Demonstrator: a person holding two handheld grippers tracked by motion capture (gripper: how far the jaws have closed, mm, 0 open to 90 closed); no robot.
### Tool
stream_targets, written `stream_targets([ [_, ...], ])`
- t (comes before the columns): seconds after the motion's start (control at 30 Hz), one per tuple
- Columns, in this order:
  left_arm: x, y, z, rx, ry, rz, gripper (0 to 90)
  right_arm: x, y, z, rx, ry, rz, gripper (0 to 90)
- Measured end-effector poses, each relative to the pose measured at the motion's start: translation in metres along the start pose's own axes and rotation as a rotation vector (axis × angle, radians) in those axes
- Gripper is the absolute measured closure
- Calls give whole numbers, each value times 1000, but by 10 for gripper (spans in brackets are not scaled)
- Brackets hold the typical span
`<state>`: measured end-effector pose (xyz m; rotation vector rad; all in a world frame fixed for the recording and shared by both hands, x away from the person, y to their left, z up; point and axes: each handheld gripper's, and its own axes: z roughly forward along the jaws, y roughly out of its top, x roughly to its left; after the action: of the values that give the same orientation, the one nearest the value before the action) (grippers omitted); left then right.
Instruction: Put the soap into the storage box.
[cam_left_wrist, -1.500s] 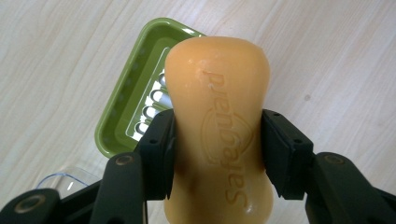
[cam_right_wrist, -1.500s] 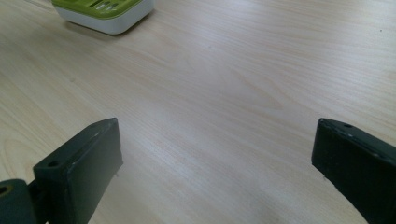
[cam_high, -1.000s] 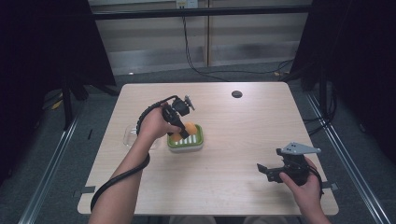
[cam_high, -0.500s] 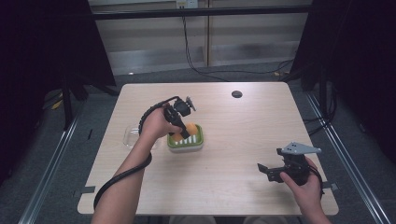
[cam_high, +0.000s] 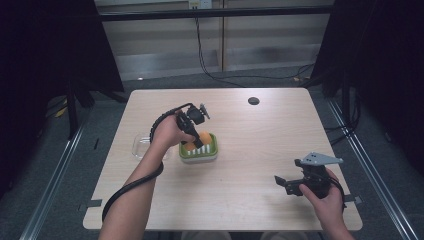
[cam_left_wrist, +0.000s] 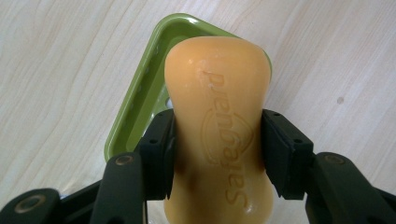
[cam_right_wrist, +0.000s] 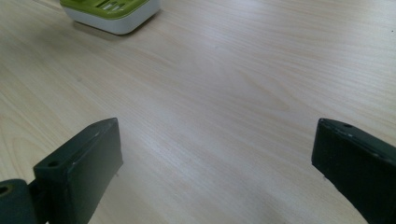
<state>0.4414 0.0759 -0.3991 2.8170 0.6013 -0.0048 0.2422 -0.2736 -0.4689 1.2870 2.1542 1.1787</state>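
Over the green dish (cam_high: 205, 148), my left gripper (cam_left_wrist: 217, 140) is clamped on the soap (cam_left_wrist: 218, 126), one black jaw pressed to each side of its narrow waist. I see a smooth, waxy orange bar with rounded ends and "Safeguard" embossed on its face. It hangs above the dish, a glossy green tray with a slotted floor on a white base; I cannot tell whether they touch. A clear plastic lid (cam_high: 140, 146) lies just beside the dish. My right gripper (cam_right_wrist: 215, 163) sits well apart near the table (cam_high: 240, 200) edge, jaws spread wide over bare, pale wood grain.
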Motion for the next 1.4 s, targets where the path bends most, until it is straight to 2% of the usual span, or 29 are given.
stream_targets([
  [0.13, 1, 1, 3, -5, -1, 0, 493, -1, 0, -1, 4, 2, 1, 14],
  [0.17, 3, 1, 2, 10, -4, 19, 493, -1, 0, -1, -2, -4, 14, 14],
  [0.37, 3, 2, 6, 8, -9, 1, 493, 0, 1, -1, -3, -3, 11, 14],
  [0.4, 4, 3, 8, 11, -7, 20, 493, -1, 0, -1, 0, 0, 6, 14],
  [0.53, 4, 3, 9, 7, -7, 11, 493, 0, 1, 0, -7, -1, 7, 14],
  [0.6, 5, 3, 9, 12, -5, 18, 493, 0, 1, -1, -5, 0, 9, 14],
  [0.63, 6, 4, 8, 29, -16, 34, 493, -1, 1, -1, -6, -2, 6, 14],
  [0.7, 6, 4, 10, 20, -2, 24, 493, -1, 0, -1, -3, -3, 12, 14],
  [0.77, 8, 4, 10, 29, -4, 33, 493, -1, 1, -1, -7, -1, 7, 14],
  [0.83, 7, 3, 12, 15, -1, 20, 493, 0, 1, 0, -7, -2, 6, 14],
  [0.9, 8, 3, 14, 14, 1, 29, 493, 0, 0, 0, 0, 3, 1, 14],
  [1.0, 9, 3, 17, 17, -3, 22, 493, 1, 1, 0, -6, 1, 9, 14],
  [1.07, 11, 3, 17, 29, -14, 28, 493, 1, 1, 0, -10, 1, 8, 14],
  [1.1, 12, 3, 17, 43, -17, 46, 493, 0, 1, 0, -10, 0, 7, 14],
  [1.2, 12, 3, 19, 38, -2, 42, 493, 0, 0, 0, -3, 3, 9, 14],
  [1.23, 11, 3, 19, 29, -1, 28, 493, 0, 0, 0, -1, 3, 6, 14],
  [1.27, 11, 3, 20, 23, 3, 34, 493, 0, 0, 0, -2, 6, 4, 14],
  [1.33, 11, 3, 21, 23, -2, 32, 493, 0, 0, 0, -2, 4, 5, 14],
  [1.4, 11, 3, 23, 28, -1, 52, 493, 1, 1, -1, -6, 2, 13, 14],
])
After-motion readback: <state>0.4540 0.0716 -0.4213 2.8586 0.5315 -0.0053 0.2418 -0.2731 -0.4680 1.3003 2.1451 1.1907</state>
